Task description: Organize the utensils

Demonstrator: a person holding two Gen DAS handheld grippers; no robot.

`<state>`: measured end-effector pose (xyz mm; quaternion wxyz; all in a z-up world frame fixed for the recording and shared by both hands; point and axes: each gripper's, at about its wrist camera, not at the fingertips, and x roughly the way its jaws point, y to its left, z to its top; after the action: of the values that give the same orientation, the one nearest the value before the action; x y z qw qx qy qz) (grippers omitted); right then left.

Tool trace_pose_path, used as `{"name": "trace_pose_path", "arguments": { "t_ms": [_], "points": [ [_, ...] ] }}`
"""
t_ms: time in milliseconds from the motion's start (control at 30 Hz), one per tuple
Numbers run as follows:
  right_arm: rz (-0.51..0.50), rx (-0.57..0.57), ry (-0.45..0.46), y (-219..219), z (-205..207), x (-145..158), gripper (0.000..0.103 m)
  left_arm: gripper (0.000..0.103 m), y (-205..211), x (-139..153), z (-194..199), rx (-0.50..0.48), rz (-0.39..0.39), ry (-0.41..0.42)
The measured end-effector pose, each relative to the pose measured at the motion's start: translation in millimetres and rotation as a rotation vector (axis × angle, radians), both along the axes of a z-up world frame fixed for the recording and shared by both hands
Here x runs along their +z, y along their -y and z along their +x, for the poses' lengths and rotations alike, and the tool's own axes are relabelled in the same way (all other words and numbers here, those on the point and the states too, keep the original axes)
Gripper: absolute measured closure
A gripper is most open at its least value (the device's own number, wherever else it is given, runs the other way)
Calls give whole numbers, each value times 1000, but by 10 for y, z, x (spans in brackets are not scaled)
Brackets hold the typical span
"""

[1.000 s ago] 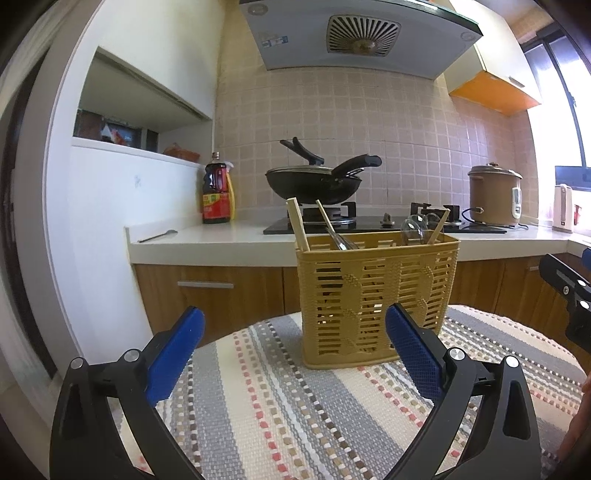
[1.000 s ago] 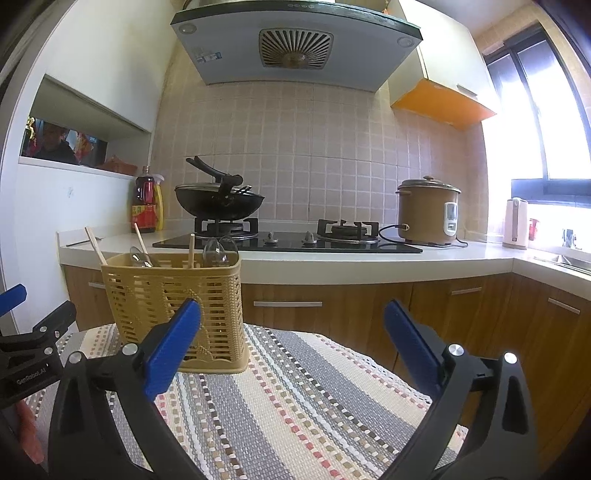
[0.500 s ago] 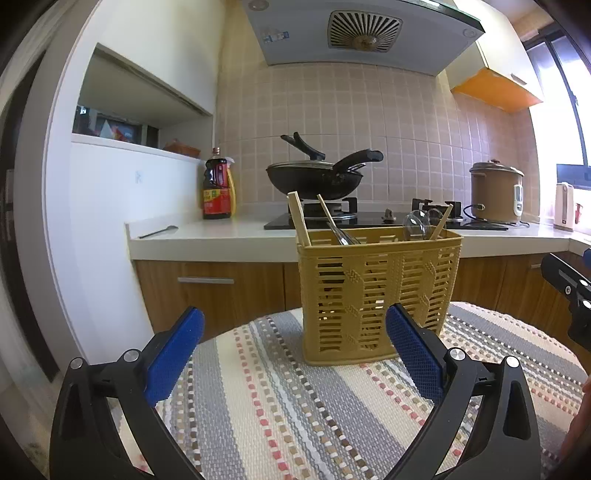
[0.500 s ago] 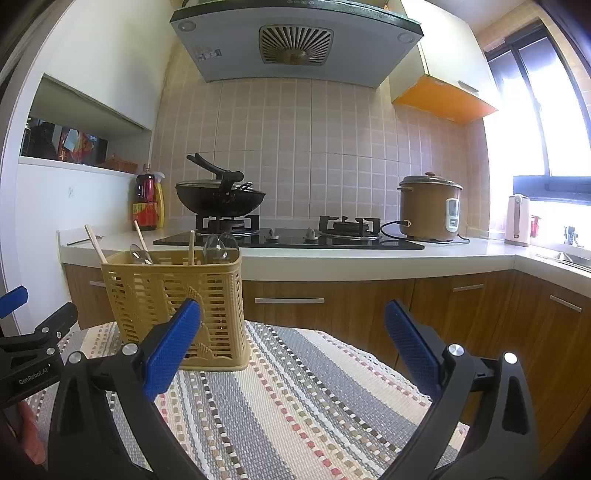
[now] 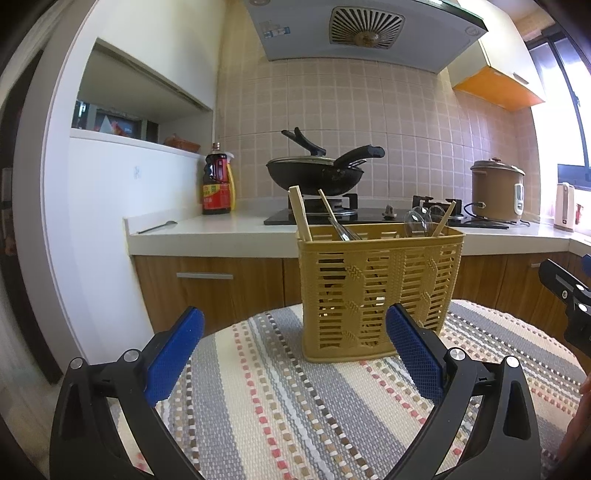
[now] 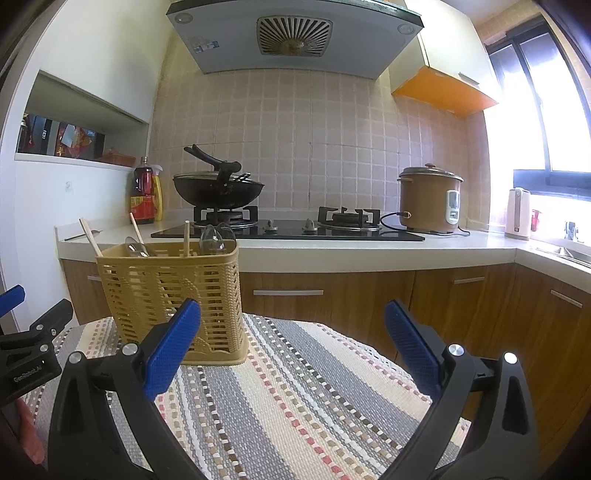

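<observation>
Small kitchen, daylit. Beige tiled wall at the far side, grey hood above. White worktop with black hob, wok on the left burner, brown rice cooker to the right, oil bottle far left. Wooden cupboards beneath. Orange-bottomed wall cupboard upper right. Bright window at right, white kettle below it. Open white shelf at left. Striped woven mat near.

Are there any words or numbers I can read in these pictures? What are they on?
"GenRobot.AI": white print on the left gripper body, right wrist view.
Bottle label: too blurred to read.
Range hood sticker: too small to read.
Shelf boxes: print unreadable.
</observation>
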<state>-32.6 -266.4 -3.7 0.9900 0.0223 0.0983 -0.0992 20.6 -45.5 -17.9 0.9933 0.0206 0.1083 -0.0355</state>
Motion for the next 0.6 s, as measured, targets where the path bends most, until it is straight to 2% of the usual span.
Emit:
{"name": "trace_pose_path", "arguments": {
  "t_ms": [600],
  "points": [
    [-5,5,-16,-6,25,-15,8,8,-16,4,-4,1,0,-5]
  ]
}}
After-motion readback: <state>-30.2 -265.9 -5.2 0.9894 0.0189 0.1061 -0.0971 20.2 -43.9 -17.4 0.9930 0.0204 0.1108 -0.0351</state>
